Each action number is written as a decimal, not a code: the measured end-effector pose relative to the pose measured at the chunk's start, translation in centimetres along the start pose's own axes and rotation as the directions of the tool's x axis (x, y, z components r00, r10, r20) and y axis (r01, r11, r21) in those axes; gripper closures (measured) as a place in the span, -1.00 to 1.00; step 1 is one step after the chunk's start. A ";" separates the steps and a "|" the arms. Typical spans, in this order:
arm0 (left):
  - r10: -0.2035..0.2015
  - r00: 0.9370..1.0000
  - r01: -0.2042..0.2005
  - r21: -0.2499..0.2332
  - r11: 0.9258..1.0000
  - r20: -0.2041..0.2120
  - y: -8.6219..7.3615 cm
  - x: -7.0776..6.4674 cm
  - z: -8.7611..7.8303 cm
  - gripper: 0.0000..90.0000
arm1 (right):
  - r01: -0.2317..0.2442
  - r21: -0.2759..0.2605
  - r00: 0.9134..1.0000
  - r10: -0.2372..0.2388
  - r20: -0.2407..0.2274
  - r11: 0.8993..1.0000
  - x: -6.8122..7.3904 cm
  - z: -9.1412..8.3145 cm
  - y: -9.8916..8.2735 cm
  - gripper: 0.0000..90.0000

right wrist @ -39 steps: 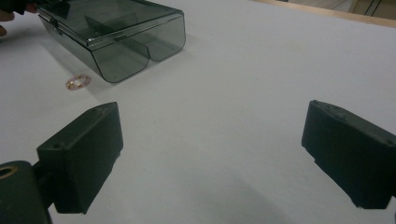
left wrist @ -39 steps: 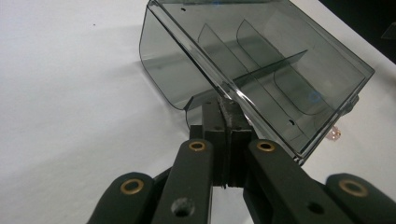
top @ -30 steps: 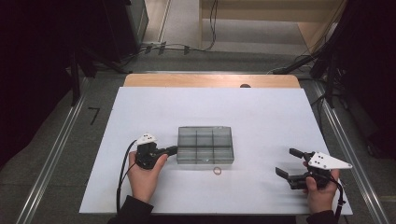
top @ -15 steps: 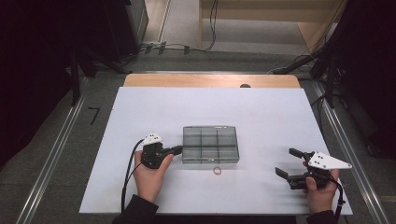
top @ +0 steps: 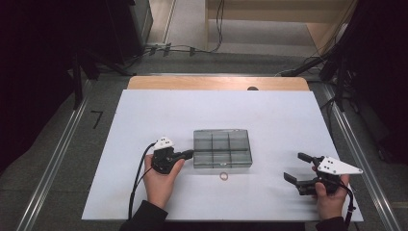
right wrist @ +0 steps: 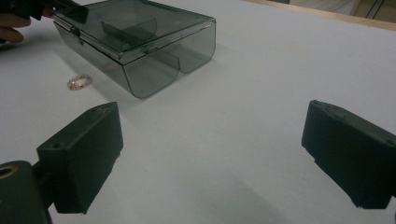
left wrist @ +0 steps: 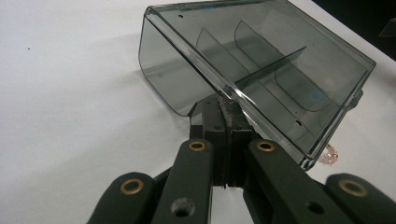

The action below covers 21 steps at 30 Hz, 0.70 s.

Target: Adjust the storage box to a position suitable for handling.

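Pinching the box's (top: 222, 148) edge, left claw (top: 188, 154) clamped; small ring (top: 223, 176) just beside — right claw (top: 298, 168) apart, well clear

Ring (top: 223, 176) too small to tell detail; left gripper (top: 188, 154) tips perhaps on box (top: 222, 148) edge, contact hidden.

Closed smoky compartment box (top: 223, 148), mid-table
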<state>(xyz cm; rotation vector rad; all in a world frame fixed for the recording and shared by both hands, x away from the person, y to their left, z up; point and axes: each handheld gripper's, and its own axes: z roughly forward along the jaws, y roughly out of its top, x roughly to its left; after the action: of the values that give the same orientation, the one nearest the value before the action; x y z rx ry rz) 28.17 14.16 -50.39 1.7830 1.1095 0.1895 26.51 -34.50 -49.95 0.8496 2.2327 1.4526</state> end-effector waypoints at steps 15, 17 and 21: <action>0.052 0.999 -0.051 -0.042 0.998 0.012 0.3 0.2 -2.0 0.99 | 0.009 -0.017 0.997 -0.010 -0.079 1.000 0.3 -0.4 2.3 -0.91; 0.045 0.999 -0.044 -0.045 0.998 0.015 0.3 0.2 -2.1 0.99 | 0.015 -0.024 0.994 -0.017 -0.105 1.000 0.4 -0.4 3.2 -0.91; 0.038 0.999 -0.037 -0.074 0.997 0.015 0.7 0.3 -2.5 0.99 | 0.035 -0.029 0.992 -0.038 -0.122 0.999 0.5 -0.2 4.8 -0.91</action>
<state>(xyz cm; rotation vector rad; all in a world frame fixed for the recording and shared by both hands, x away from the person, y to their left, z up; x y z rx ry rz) 27.35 15.98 -48.65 1.7372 1.0456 0.2354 27.47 -32.89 -45.53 0.7255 2.2991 1.5524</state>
